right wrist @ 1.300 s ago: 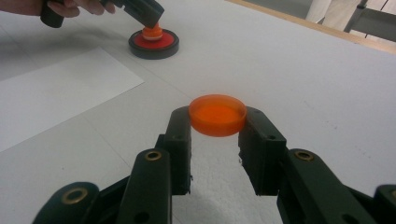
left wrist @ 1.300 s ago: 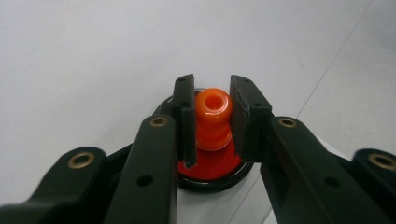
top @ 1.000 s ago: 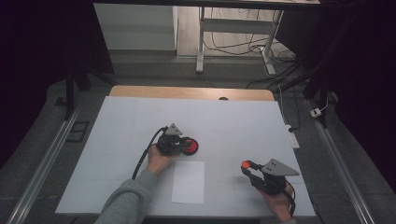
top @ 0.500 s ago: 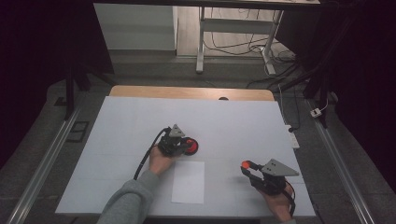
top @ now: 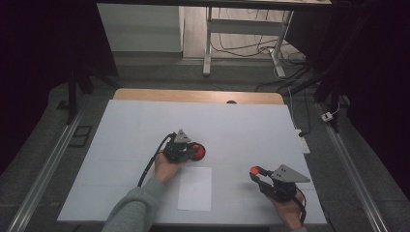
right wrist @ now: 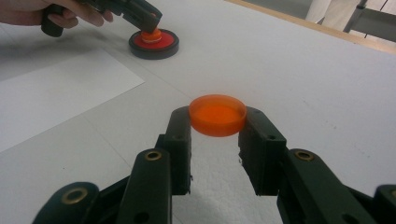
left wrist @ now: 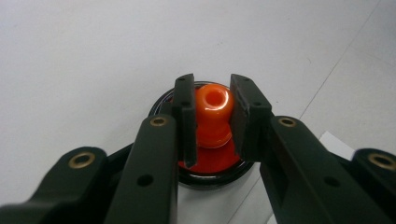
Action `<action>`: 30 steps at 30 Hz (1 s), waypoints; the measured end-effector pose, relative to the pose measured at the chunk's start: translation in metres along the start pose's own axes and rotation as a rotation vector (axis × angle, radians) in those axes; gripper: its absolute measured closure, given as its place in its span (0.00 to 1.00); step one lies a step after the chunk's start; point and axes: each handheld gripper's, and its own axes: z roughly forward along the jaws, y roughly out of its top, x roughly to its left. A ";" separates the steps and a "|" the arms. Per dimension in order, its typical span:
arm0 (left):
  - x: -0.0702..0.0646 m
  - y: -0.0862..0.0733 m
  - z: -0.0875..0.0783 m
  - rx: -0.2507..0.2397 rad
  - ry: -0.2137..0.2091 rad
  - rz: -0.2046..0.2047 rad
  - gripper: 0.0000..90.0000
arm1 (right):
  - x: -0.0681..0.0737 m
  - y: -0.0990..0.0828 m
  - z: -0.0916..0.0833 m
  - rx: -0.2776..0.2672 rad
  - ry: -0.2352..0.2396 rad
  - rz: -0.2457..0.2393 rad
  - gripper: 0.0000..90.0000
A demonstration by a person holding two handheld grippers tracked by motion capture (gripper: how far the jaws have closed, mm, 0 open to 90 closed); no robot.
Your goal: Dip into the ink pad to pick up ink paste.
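left gripper view: the left gripper [left wrist: 212,116] has its jaws clamped on the neck of an orange knob [left wrist: 213,105], which stands upright in the red centre of a black-rimmed disc [left wrist: 212,170] resting on the white table [left wrist: 84,56]. in the right gripper view, the right gripper [right wrist: 218,125] has its jaws closed on the sides of an orange cap [right wrist: 217,114], held level just above the tabletop, open side up.

high view: the disc lies near mid-table, just beyond the far edge of a white paper sheet [top: 195,188]; the cap sits well apart, to the right of the sheet.

change over the last second: none found. both hands and both grips match the earlier frames, and the disc has not shifted. judgement: a steady hold, with the cap not yet brought toward the knob; joining the parts remains to be done.
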 end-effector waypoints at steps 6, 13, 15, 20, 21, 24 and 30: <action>0.001 0.000 0.000 -0.003 -0.006 -0.010 0.80 | 0.000 0.000 0.000 -0.001 0.000 0.002 0.72; 0.005 0.006 -0.009 -0.081 -0.014 -0.065 0.80 | -0.001 0.001 -0.001 -0.006 -0.001 0.002 0.72; 0.005 0.011 -0.015 -0.103 -0.008 -0.060 0.80 | -0.001 0.001 -0.001 -0.006 -0.003 0.006 0.72; 0.005 0.019 -0.020 -0.105 -0.014 -0.048 0.80 | -0.001 0.001 -0.001 -0.006 0.000 0.004 0.72; 0.004 0.020 -0.020 -0.102 -0.014 -0.045 0.80 | 0.000 0.001 -0.001 -0.007 0.000 0.001 0.72; 0.003 0.019 -0.017 -0.083 -0.010 -0.030 0.80 | 0.000 0.001 -0.001 -0.006 0.000 0.003 0.72; 0.006 0.015 -0.006 -0.032 -0.006 -0.023 0.80 | -0.001 0.001 -0.001 -0.005 0.002 0.006 0.72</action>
